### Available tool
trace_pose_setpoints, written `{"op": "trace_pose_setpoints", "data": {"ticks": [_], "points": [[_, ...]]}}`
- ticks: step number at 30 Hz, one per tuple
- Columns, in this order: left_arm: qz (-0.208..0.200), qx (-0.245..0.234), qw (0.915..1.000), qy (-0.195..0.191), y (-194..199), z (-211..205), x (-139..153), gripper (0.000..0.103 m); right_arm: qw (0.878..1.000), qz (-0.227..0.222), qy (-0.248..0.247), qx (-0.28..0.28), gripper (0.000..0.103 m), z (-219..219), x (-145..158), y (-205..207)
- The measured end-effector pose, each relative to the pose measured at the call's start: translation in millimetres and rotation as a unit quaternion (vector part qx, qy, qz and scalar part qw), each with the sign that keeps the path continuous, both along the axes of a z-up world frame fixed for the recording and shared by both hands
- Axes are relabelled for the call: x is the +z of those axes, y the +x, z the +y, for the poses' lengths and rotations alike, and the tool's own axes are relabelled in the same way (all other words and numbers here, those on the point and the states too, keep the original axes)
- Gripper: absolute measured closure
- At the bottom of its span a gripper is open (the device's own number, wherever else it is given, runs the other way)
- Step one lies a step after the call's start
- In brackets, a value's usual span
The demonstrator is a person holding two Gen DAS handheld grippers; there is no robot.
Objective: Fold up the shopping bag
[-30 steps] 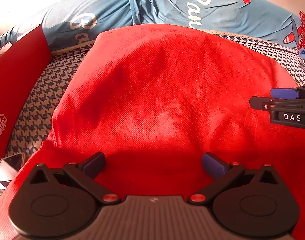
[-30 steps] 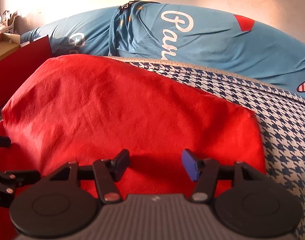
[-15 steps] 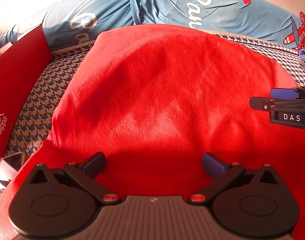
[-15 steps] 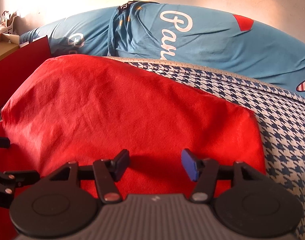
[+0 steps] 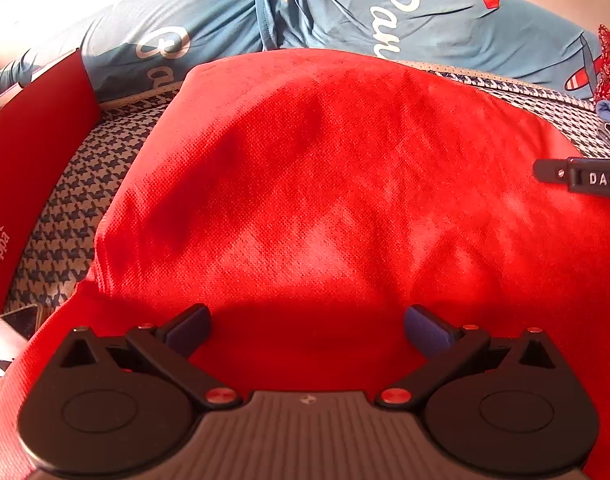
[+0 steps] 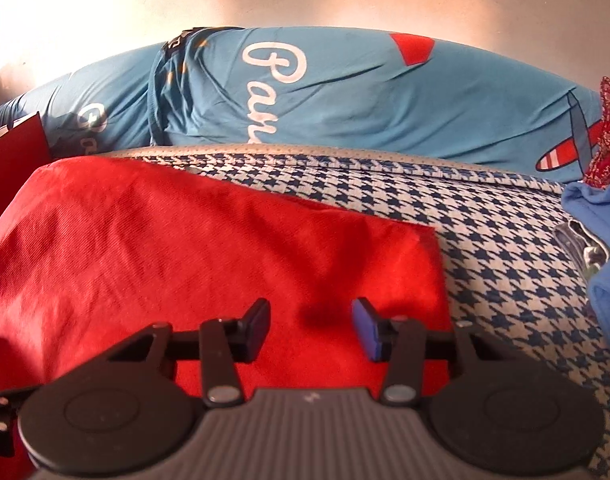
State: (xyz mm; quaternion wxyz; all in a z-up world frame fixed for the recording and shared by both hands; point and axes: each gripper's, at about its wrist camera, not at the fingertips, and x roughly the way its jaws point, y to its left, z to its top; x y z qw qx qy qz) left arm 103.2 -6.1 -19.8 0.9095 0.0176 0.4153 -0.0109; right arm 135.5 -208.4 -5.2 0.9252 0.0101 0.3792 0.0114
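The jaws of the right gripper [image 6: 312, 326] are seen spread over the red shopping bag [image 6: 193, 248], having just been closing, with nothing pinched and only fabric lying beneath the gap. The jaws of the left gripper [image 5: 307, 330] are held wide apart above the same bag [image 5: 325, 184], exactly as a second ago, with nothing gripped. Compared with the earlier right wrist view, more wall and more of the houndstooth bedcover [image 6: 485, 240] are shown, the bag's far right corner has slipped lower toward 3 o'clock, and a blue garment [image 6: 601, 240] has come into view at 3 o'clock. In the left wrist view the right gripper is now cut off further at 3 o'clock, only its black tip and lettered part remaining. The bag is spread flat on the bedcover below the blue pillow [image 6: 345, 92]; its near edge is hidden behind both gripper bodies, so any handles cannot be made out. A red box [image 5: 29, 152] at 9 o'clock is partly cropped.
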Motion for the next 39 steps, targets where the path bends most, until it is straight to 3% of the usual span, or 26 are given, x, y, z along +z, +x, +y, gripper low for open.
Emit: {"op": "trace_pose_setpoints", "data": {"ticks": [2, 4, 7, 14, 20, 29, 33, 36, 39], "points": [[-0.001, 0.001, 1.0000, 0.000, 0.4, -0.6, 0.0, 0.000, 1.000, -0.005, 0.001, -0.010, 0.043, -6.5, 4.3, -0.5], [-0.001, 0.001, 1.0000, -0.001, 0.9, -1.1, 0.5, 0.000, 1.000, -0.010, 0.000, -0.017, 0.037, -13.4, 10.0, -1.8], [0.001, 0.002, 1.0000, -0.003, 2.2, -1.5, 1.0, 0.000, 1.000, -0.003, 0.000, -0.013, 0.012, -22.6, 14.8, -3.8], [0.002, 0.002, 1.0000, -0.002, 5.2, -5.4, 1.9, 0.000, 0.998, 0.017, -0.045, -0.027, 0.000, -51.7, 26.5, -12.9], [-0.001, 0.005, 1.0000, -0.004, 8.2, -7.8, 1.7, 0.000, 0.994, 0.075, 0.019, -0.073, 0.000, -81.9, -1.2, -12.0], [-0.007, 0.002, 1.0000, -0.005, 7.5, -7.2, 1.5, 0.000, 0.991, 0.117, 0.054, -0.017, 0.000, -58.7, -32.7, -0.9], [-0.009, 0.001, 0.9999, -0.007, 7.1, -6.1, 1.7, 0.000, 0.993, 0.110, 0.041, 0.009, 0.000, -44.2, -39.3, -3.7], [-0.011, 0.001, 0.9999, -0.007, 6.6, -5.8, 1.8, 0.000, 0.993, 0.101, 0.053, 0.011, 0.008, -39.6, -39.0, -5.6], [-0.012, 0.002, 0.9999, -0.009, 7.2, -5.6, 1.3, 0.000, 0.995, 0.091, 0.039, 0.006, 0.031, -36.6, -40.2, -6.6]]}}
